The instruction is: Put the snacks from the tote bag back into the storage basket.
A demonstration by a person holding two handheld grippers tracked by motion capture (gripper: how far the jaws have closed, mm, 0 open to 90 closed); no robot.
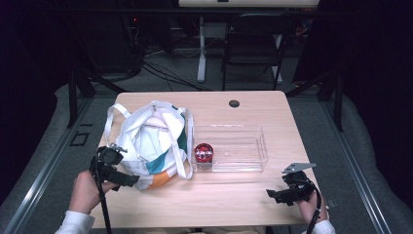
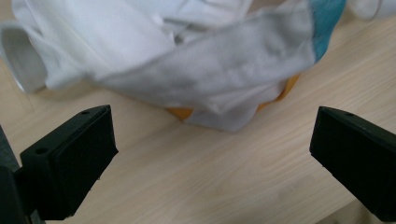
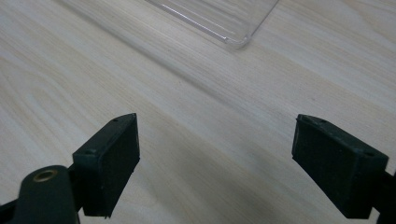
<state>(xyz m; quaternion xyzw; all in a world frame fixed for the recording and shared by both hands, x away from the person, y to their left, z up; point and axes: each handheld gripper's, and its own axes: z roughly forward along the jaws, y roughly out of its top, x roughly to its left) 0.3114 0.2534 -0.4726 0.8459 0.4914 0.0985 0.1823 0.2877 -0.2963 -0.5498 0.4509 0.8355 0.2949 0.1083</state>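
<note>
The wooden table (image 1: 243, 195) carries everything. On its left half sits the biggest item, a white cloth bag (image 1: 151, 141) with teal and orange patches, slumped open with its straps trailing toward the table's middle. Just right of it lies a clear plastic tray (image 1: 243, 146), and a red-lidded jar (image 1: 203, 153) stands at the tray's left end, close to one bag strap.

The left gripper (image 1: 127, 180) sits at the bag's near-left corner — in the left gripper view its jaws stand wide apart with nothing between them, the bag's crumpled white and orange edge (image 2: 224, 112) just ahead on bare wood.

The right gripper (image 1: 272, 195) rests low at the near-right of the table, well apart from the bag; its jaws also gape empty, a corner of the tray (image 3: 233, 39) ahead.
</note>
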